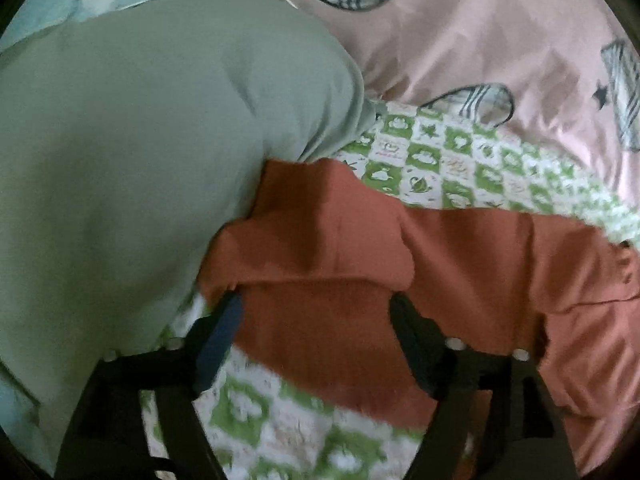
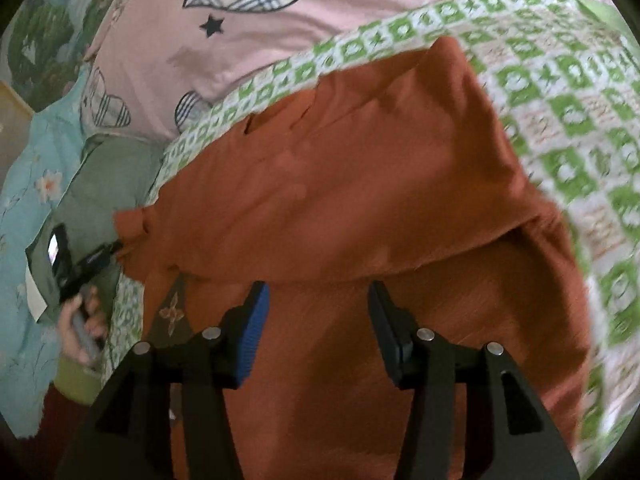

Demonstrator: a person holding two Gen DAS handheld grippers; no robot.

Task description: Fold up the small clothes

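Note:
A rust-orange garment [image 1: 360, 248] lies partly folded on a green-and-white checked cloth [image 1: 460, 160]. In the left wrist view my left gripper [image 1: 316, 300] is open, its jaws wide apart at the near fold edge of the garment. In the right wrist view the same garment [image 2: 360, 184] fills the middle, with one layer folded over. My right gripper [image 2: 318, 288] is open, its jaws standing apart just at that fold edge. The left gripper [image 2: 96, 258] and the hand that holds it show at the garment's left end.
A sage-green cloth [image 1: 140, 152] bulges at the left, touching the orange garment. A pink sheet with plaid hearts [image 1: 480, 32] lies beyond. A light blue floral fabric [image 2: 24, 208] lies at the far left.

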